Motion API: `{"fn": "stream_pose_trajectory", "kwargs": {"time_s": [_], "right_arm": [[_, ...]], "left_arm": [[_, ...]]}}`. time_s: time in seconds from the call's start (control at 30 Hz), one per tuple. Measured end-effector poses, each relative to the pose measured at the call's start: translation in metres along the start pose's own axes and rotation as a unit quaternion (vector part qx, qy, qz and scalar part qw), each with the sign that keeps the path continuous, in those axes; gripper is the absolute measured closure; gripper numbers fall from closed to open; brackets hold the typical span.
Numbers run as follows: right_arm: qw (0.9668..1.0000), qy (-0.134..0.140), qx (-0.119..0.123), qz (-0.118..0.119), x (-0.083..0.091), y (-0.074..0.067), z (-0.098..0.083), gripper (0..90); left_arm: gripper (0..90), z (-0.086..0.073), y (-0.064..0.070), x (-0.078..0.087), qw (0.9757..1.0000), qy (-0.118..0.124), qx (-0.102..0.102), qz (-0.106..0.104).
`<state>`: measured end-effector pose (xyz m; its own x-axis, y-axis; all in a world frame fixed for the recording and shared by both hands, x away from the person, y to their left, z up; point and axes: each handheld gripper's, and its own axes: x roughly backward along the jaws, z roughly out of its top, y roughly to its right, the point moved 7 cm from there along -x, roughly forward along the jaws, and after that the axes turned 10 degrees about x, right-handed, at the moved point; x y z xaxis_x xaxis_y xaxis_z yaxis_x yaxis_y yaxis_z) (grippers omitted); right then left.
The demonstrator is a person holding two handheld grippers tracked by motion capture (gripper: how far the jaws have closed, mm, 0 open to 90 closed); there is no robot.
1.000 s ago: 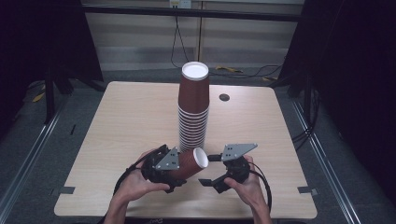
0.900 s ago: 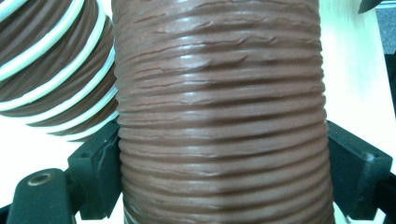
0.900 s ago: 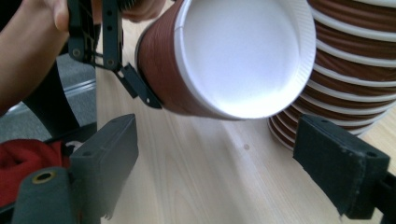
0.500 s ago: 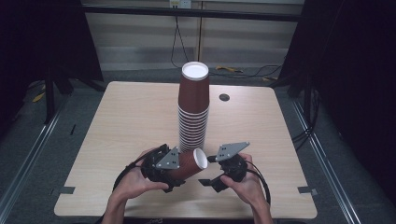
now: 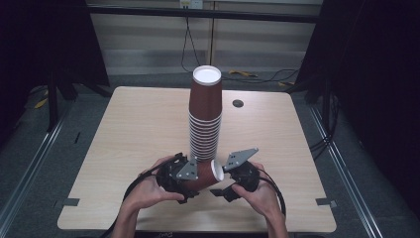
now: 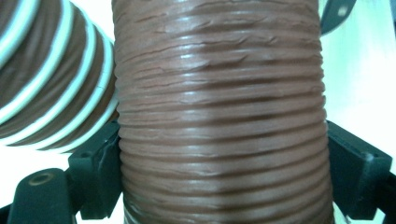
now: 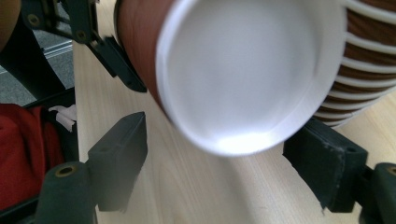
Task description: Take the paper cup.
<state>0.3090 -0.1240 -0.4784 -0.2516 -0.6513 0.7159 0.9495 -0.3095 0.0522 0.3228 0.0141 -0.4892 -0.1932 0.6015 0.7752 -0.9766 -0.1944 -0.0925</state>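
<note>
Person at a wooden counter [image 5: 129,148] with a gripper in each hand. The left gripper [image 5: 185,177] lies near the front edge of the counter, its fingers [image 6: 95,175] closed on the ribbed brown wall of a paper cup [image 5: 204,173], one on each side; in the left gripper view the cup [image 6: 219,116] stands between both black fingers and touches them. The cup lies on its side, its white-rimmed open mouth turned toward the right gripper [image 5: 224,189]. In the right gripper view that mouth [image 7: 243,70] faces the camera, white inside, and the right fingers [image 7: 119,154] stand wide apart to either side of it, below the rim; the cup is not between them and whether they touch it cannot be told. Just behind the held cup stands a tall stack [image 5: 204,119] of matching brown cups, upside down, bases up, the white base of the top one uppermost; its ringed white rims show at the edge of both gripper views [image 6: 51,88] [image 7: 364,60], close against the held cup. A small dark round disc [image 5: 238,103] lies on the counter behind the stack, toward the far edge. Cables trail from both grippers toward the person.
</note>
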Motion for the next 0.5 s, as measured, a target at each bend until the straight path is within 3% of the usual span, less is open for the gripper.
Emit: {"fn": "stream_pose_trajectory", "kwargs": {"time_s": [0.1, 0.17, 0.23, 0.27, 0.43, 0.47, 0.5], "right_arm": [[0.9999, 0.006, 0.0, 0.014, 0.002, -0.002, 0.002, 17.0], [0.9998, -0.001, 0.004, 0.021, 0.003, -0.002, 0.002, 13.9], [0.9994, -0.009, 0.008, 0.032, 0.001, -0.004, 0.001, 14.2], [0.9993, -0.015, 0.008, 0.034, 0.0, -0.004, 0.001, 13.7], [0.9984, -0.032, 0.016, 0.043, -0.004, -0.003, 0.003, 14.0], [0.9981, -0.036, 0.015, 0.049, -0.005, -0.003, 0.003, 14.3], [0.9977, -0.04, 0.019, 0.051, -0.005, -0.002, 0.003, 14.6]], "left_arm": [[13.8, -0.003, 0.002, -0.003, 0.9999, -0.009, 0.006, 0.003], [13.8, -0.003, 0.003, -0.002, 0.9999, -0.016, -0.003, -0.003], [13.8, -0.004, 0.005, -0.003, 0.9997, -0.021, -0.008, -0.005], [13.8, -0.005, 0.004, -0.003, 0.9992, -0.032, -0.023, -0.005], [13.8, -0.005, 0.01, -0.006, 0.9991, -0.034, -0.022, -0.012], [13.8, -0.006, 0.009, -0.006, 0.9984, -0.043, -0.035, -0.014], [13.8, -0.005, 0.012, -0.007, 0.9989, -0.036, -0.025, -0.015]]}}
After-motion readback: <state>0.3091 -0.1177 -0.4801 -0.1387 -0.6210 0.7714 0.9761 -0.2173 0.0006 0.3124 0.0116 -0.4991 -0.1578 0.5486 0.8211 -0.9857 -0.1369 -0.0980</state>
